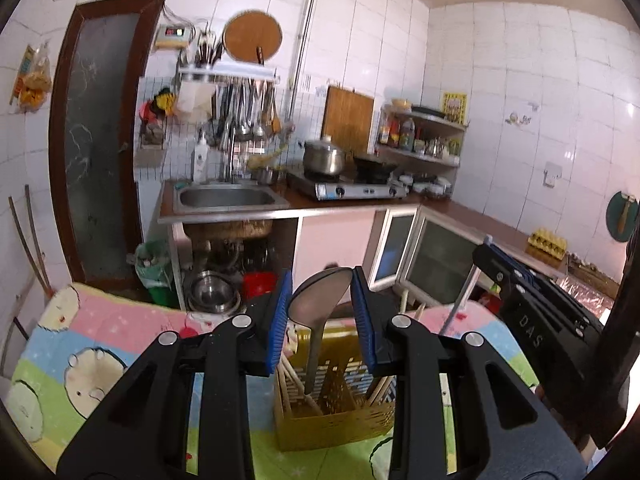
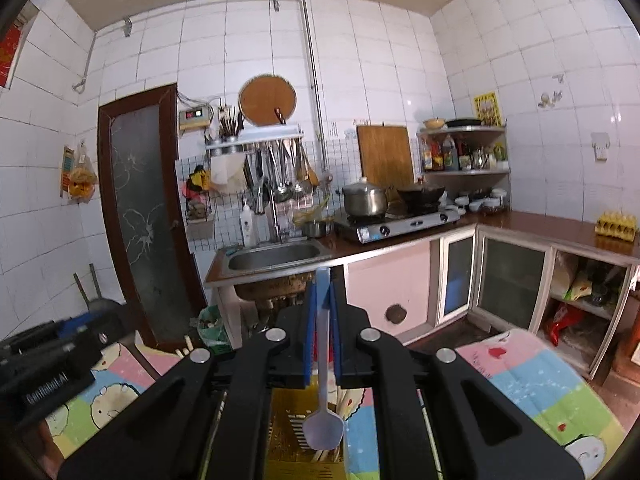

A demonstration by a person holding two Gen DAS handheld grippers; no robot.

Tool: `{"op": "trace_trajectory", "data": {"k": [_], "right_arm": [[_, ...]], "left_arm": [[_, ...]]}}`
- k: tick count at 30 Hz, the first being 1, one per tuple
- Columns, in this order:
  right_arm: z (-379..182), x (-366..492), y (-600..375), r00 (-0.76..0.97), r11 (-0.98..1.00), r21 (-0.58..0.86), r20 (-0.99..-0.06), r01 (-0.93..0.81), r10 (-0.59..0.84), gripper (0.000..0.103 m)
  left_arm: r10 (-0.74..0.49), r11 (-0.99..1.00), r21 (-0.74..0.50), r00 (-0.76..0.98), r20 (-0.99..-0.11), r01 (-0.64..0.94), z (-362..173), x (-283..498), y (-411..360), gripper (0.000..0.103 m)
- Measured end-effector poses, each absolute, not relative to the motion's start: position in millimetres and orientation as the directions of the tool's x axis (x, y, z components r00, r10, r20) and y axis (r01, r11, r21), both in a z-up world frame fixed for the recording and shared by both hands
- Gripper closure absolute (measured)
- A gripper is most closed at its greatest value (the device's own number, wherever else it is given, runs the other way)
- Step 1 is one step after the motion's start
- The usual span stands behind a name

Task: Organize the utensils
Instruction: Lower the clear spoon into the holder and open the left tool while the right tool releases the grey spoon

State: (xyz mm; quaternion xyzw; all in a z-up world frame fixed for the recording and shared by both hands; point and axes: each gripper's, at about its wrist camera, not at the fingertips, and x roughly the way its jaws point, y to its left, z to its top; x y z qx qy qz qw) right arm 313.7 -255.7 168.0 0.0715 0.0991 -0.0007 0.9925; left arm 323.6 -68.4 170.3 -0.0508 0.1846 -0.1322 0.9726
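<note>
Two hand-held grippers: left (image 1: 322, 300) pinching one metal spoon (image 1: 316, 308), right (image 2: 322, 320) pinching one white plastic spoon (image 2: 323, 424).

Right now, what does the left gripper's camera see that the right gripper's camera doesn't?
Only the left wrist view shows the left gripper closed on the bowl of a metal spoon, its handle hanging down into the yellow basket.

Only the right wrist view shows the right gripper pinching a pale plastic spoon by its handle, bowl hanging down.

Both show the yellow basket on the cartoon-print cloth, plus the sink and stove behind.
</note>
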Motion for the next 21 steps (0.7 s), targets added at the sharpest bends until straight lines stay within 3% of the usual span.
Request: {"op": "trace_trajectory", "data": {"k": [12, 21], "right_arm": [[102, 348, -255, 0.94, 0.99, 0.138, -0.341, 0.02, 0.028, 0.096], [77, 360, -255, 0.905, 0.994, 0.102, -0.426, 0.043, 0.005, 0.095]], "left_arm": [[-0.225, 0.974, -0.114, 0.851, -0.474, 0.194, 102, 358, -67, 0.074], [-0.158, 0.987, -0.074, 0.84, -0.52, 0.139, 77, 375, -54, 0.075]]}}
